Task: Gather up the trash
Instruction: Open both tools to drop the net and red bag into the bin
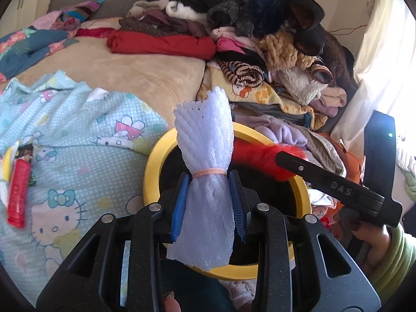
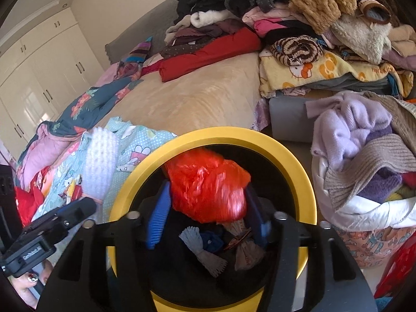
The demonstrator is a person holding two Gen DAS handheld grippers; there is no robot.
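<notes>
My left gripper (image 1: pixel 209 202) is shut on a white foam net sleeve (image 1: pixel 205 156) tied with a pink band, held upright over the yellow-rimmed black bin (image 1: pixel 152 171). My right gripper (image 2: pixel 208 215) is shut on a crumpled red plastic bag (image 2: pixel 205 184) above the bin's opening (image 2: pixel 301 161). That bag (image 1: pixel 257 156) and the right gripper show at the right of the left wrist view. The foam sleeve (image 2: pixel 100 163) shows at the left of the right wrist view. Another foam sleeve (image 2: pixel 205 252) and wrappers lie inside the bin.
A red wrapper (image 1: pixel 18 195) and other packets lie on the Hello Kitty sheet (image 1: pixel 78 135) at the left. A pile of clothes (image 1: pixel 260 39) covers the bed's far right. A basket of clothes (image 2: pixel 364 156) stands right of the bin.
</notes>
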